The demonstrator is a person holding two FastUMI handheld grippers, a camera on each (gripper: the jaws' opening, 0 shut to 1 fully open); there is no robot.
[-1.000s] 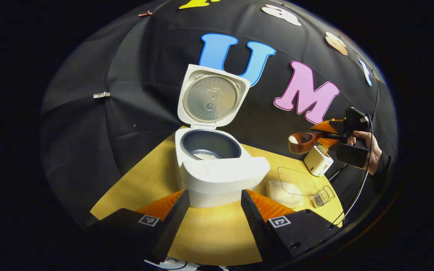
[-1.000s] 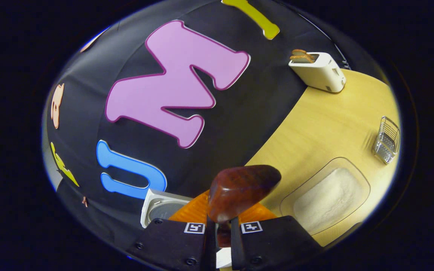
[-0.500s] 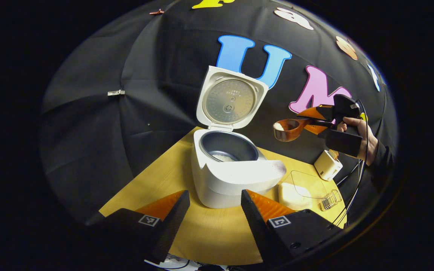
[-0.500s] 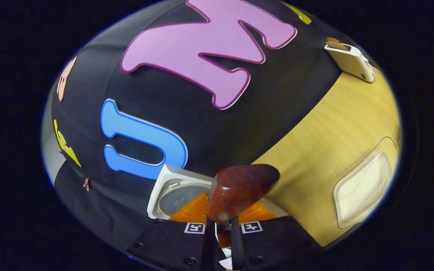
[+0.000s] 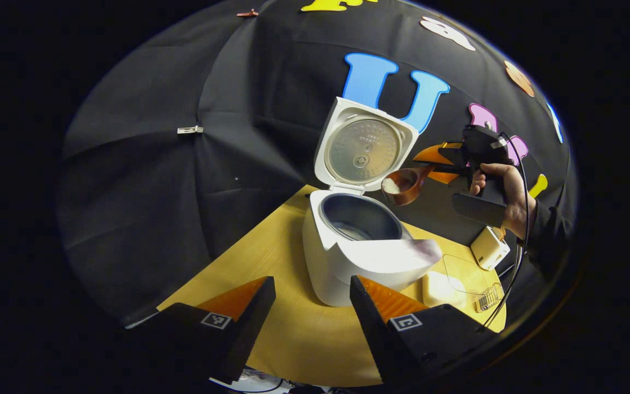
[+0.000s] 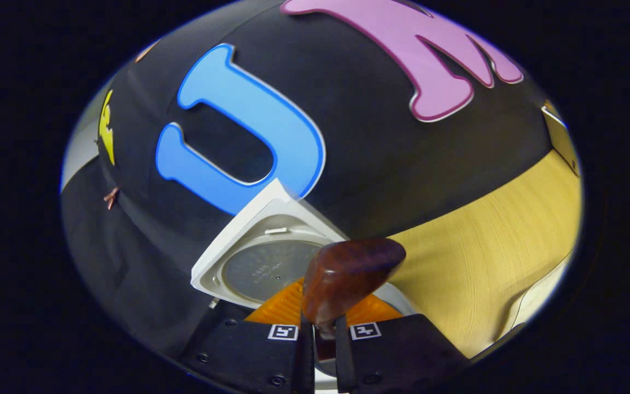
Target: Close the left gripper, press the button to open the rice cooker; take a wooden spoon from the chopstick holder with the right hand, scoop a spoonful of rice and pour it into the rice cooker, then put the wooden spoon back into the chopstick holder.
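Gripping wooden spoon [image 5: 405,183] handle, right hand-held gripper [image 6: 319,328] clenched, bowl above rice cooker [image 5: 367,241] rim

The rice cooker [image 5: 359,246] is standing at centre frame in the left gripper view, its raised lid [image 5: 364,148] walling off the space behind the pot. The wooden spoon [image 5: 402,185], clamped in the right hand-held gripper [image 5: 430,162], is occupying the gap over the pot's right rim. Bare surface [image 5: 271,262] is lying open lower left, while the toaster [image 5: 489,247], rice tray [image 5: 446,284] and wire holder [image 5: 487,298] are crowding the lower right.
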